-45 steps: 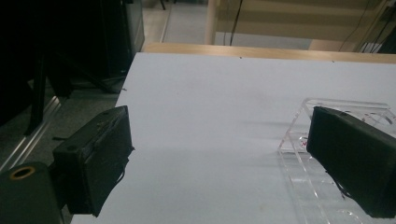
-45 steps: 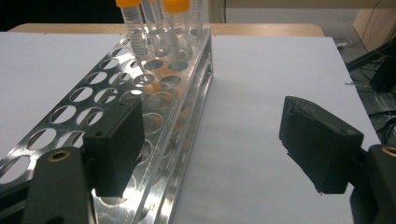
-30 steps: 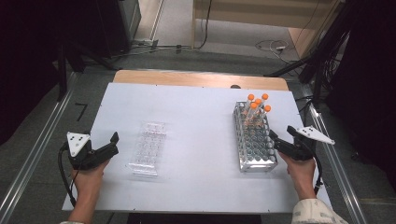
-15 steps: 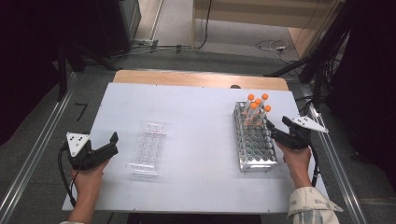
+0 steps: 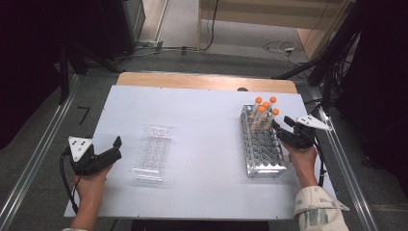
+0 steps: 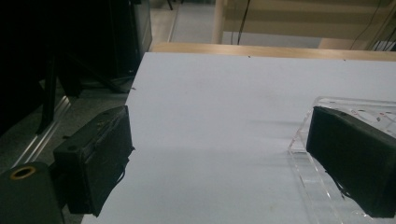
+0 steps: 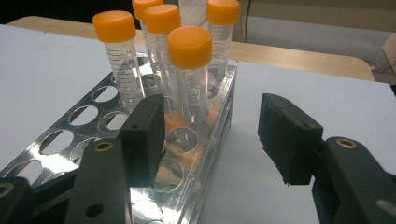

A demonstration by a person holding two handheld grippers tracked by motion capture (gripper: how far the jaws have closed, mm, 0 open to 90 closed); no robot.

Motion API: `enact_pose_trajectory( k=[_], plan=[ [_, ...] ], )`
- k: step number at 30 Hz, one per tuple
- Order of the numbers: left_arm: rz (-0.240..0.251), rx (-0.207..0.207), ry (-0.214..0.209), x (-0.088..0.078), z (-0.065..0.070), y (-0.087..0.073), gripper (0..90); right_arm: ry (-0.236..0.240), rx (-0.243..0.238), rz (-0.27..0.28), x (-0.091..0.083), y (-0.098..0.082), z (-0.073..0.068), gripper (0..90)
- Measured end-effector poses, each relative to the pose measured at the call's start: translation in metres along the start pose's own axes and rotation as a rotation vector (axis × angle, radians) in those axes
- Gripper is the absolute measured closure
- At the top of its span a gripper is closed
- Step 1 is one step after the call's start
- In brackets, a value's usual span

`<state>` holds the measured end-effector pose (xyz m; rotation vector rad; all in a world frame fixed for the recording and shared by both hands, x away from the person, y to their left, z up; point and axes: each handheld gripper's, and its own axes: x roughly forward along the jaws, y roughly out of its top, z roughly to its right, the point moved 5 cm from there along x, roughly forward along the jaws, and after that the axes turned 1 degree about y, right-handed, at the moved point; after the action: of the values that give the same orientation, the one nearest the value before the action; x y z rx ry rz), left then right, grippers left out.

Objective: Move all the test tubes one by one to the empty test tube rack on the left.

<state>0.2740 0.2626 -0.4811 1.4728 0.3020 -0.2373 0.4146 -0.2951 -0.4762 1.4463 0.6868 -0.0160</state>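
A metal tube rack (image 5: 262, 149) stands on the right of the white table (image 5: 202, 120), with several orange-capped tubes (image 5: 265, 111) upright at its far end. My right gripper (image 5: 281, 126) hovers at the rack's right edge, just short of the tubes. Its jaws have just been closing and still stand apart. In the right gripper view the gripper (image 7: 212, 121) straddles the rack's edge (image 7: 219, 116), the nearest tube (image 7: 190, 70) just ahead, no tube between the pads. My left gripper (image 5: 114, 149) rests open at the left, beside a clear plastic well tray (image 5: 153, 153).
In the left gripper view the gripper (image 6: 219, 126) faces bare table (image 6: 219, 93), with the clear tray's corner (image 6: 327, 105) behind its right jaw. A wooden strip (image 5: 207, 81) borders the far table edge. Metal rails (image 5: 346, 163) run along both sides.
My right gripper has moved away from the person along the rack's right side toward the tubes, and its jaws have narrowed. The left gripper has kept still.
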Motion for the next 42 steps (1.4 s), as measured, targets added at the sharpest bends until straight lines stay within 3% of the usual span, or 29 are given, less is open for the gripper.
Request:
enact_pose_trajectory(
  k=[13,21,42],
  plan=[
    [-0.001,0.0,0.001,0.0,-0.001,0.0,7.4,-0.003,-0.021,0.007,0.012,0.002,0.001,46.6],
    [-0.004,0.004,0.001,0.0,0.0,-0.001,7.4,0.05,-0.022,0.005,0.017,0.003,0.0,53.6],
    [-0.003,0.002,0.006,0.0,-0.001,-0.001,8.3,0.064,-0.058,0.018,0.025,0.001,-0.001,68.9]
  ],
)
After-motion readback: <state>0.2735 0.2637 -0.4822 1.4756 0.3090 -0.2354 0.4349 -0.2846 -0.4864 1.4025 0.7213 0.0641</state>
